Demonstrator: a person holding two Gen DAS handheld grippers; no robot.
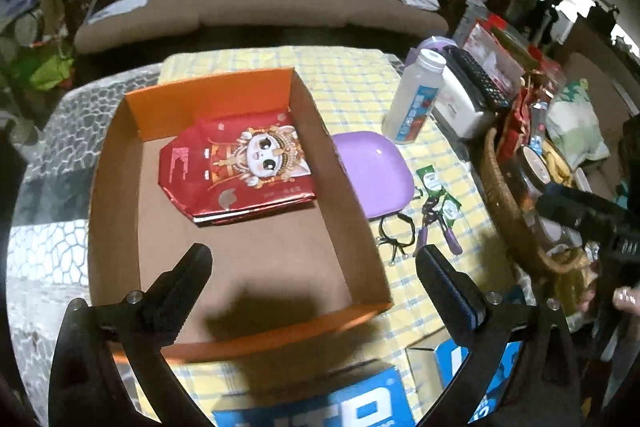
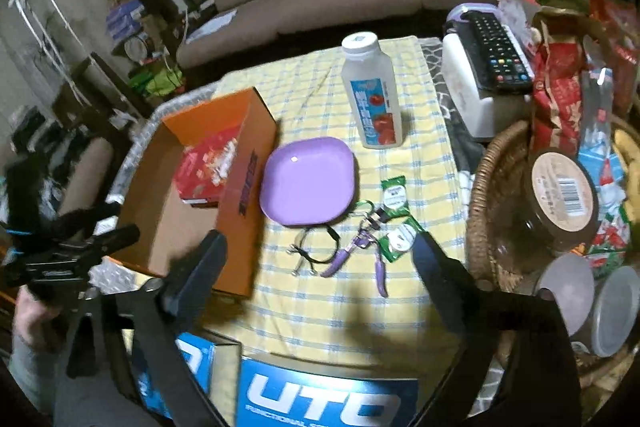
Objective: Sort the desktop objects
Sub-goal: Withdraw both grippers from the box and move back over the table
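Observation:
An orange cardboard box (image 1: 120, 163) stands on the yellow checked cloth and holds a red printed packet (image 1: 236, 167). My left gripper (image 1: 314, 263) is open and empty, above the box's near end. My right gripper (image 2: 320, 251) is open and empty, above the cloth near a purple eyelash curler (image 2: 352, 251), black hair ties (image 2: 316, 247) and green sachets (image 2: 396, 219). A purple plate (image 2: 308, 181) lies beside the box (image 2: 240, 187). A plastic bottle (image 2: 372, 95) stands behind the plate.
A wicker basket (image 2: 492, 195) full of snacks and jars sits at the right. A remote control (image 2: 496, 51) rests on a white box. A blue carton (image 2: 320, 403) lies at the near edge. A sofa stands beyond the table.

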